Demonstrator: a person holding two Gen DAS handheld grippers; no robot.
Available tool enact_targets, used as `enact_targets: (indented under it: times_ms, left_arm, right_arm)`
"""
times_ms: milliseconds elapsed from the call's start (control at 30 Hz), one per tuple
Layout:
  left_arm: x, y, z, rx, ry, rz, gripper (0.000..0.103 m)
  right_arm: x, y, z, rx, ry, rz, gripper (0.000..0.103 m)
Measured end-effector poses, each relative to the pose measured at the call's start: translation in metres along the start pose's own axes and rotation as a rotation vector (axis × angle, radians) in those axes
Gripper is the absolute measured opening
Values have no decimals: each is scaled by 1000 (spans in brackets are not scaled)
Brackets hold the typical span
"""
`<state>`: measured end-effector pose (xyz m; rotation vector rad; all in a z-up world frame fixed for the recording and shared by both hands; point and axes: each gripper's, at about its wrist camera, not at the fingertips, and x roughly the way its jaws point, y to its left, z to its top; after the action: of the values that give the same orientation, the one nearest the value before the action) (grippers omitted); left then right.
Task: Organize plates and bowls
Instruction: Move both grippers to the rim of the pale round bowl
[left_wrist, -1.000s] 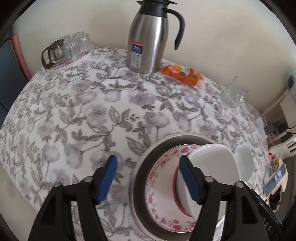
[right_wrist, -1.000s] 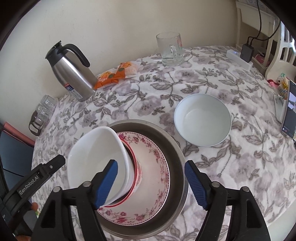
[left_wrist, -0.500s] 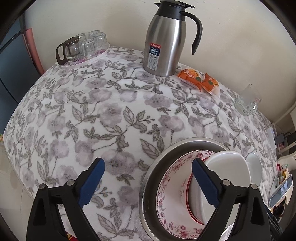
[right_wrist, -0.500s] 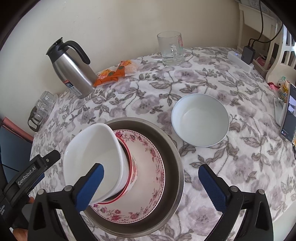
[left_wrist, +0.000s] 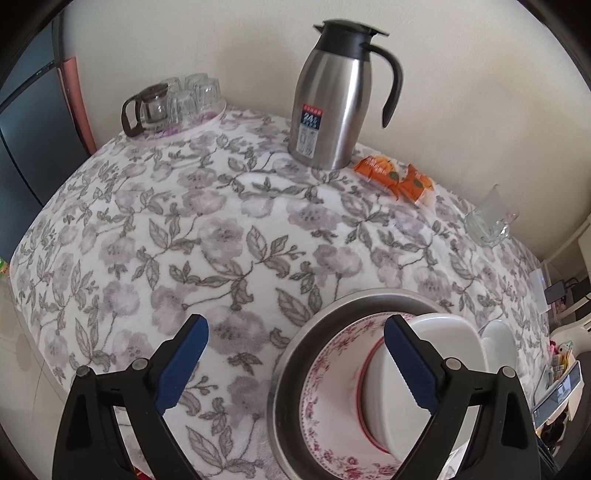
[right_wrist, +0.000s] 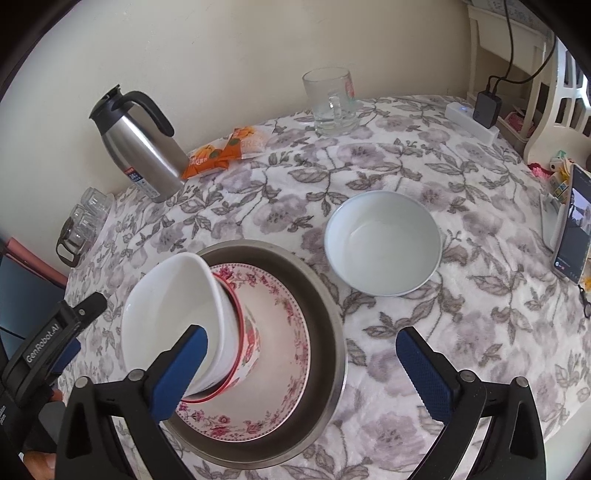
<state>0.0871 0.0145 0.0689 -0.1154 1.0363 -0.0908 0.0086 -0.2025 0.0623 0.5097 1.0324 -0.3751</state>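
The left tool (left_wrist: 291, 360) stands with its blue-padded fingers spread wide and nothing between them, over the floral cloth of the desk (left_wrist: 207, 236); the right tool (right_wrist: 301, 369) is likewise spread wide and empty, its left pad in front of the tilted stack of bowls.

Nearest both tools sits a round metal basin (right_wrist: 328, 317) with a dull grey inner wall; inside it lies a shallow plate (right_wrist: 280, 332), cream-white with a border of red and pink flowers; on the plate, toward the basin's left side in the right wrist view, stands a red-patterned bowl (right_wrist: 249, 336) with a red rim, tipped over to the left; nested in it is a plain white bowl (right_wrist: 166, 314), glossy and also tilted, its mouth facing left and upward. In the left wrist view the same nested pair shows at the lower right, the white bowl (left_wrist: 424, 354) leaning away from the camera.

Just beyond the basin, to its right and apart from it, a second white bowl (right_wrist: 384, 243) stands upright on the cloth, wide-mouthed and with a thin pale rim.

Farther back are an orange snack packet (right_wrist: 225, 149) and a steel jug (left_wrist: 330, 96) with a black lid and handle, near the wall; a clear glass mug (right_wrist: 332, 101) stands to the right; a small glass teapot with tumblers (left_wrist: 173, 101) sits at the far left edge.
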Motion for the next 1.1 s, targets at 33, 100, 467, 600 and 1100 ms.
enact_targets:
  times_ms: [33,100,467,600,1100]
  left_arm:
    - [-3,-3,0,7,-14,-3,96]
    - [-8,-7,0,20,-30,-5,96]
    - [-43,-40,-5,69,-166,-142,97]
    - [-50,-61,-12,111,-171,-181,97]
    - [-56,-158,-47,328,-161,-298,97]
  right_arm:
    - [-1,-1,0,1,-2,0,103]
    - [-3,-5,1,1,-8,-3,103]
    - [-13,-38,7,34,-33,-16,103]
    - [-17,-55,9,56,-41,-32,103]
    - [-19,-133,12,203,-50,-75,103]
